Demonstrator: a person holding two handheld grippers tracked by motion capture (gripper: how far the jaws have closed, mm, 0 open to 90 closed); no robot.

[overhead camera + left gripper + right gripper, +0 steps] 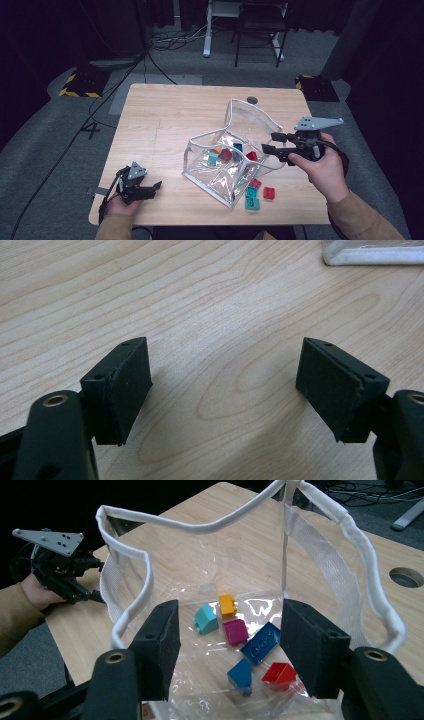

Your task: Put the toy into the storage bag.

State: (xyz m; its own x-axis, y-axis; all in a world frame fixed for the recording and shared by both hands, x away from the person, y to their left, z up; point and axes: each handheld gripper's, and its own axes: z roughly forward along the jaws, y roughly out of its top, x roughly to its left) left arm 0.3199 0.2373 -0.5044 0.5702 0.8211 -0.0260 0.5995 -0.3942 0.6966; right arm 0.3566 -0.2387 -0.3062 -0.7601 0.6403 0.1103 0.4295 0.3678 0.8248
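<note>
L claw (156, 186) sits low at the near-left corner of the bench (165, 115), spread wide w/ nothing between the jaws; looks parked, out of the way, pointing toward the bag's near corner.

Mid-bench: clear bag (227, 155) w/ white piping, slumped open, mouth facing up and toward the R side. Its long axis runs roughly from near-centre to far-right. Inside on the floor panel, seen in the right gripper view: teal block (206, 619), orange block (227, 604), magenta block (235, 631), blue brick (261, 643), small blue block (240, 673), red block (279, 673). Probably sorted in so far; the rim stands up enough to give access from above.

Just outside the bag's near-right edge, loose on the bench: pink-red block (255, 183), red block (269, 192), teal block (252, 202). Likely next to go in.

R claw (267, 142) hangs over the bag's R rim, spread, pinching nothing, aimed down into the mouth.
</note>
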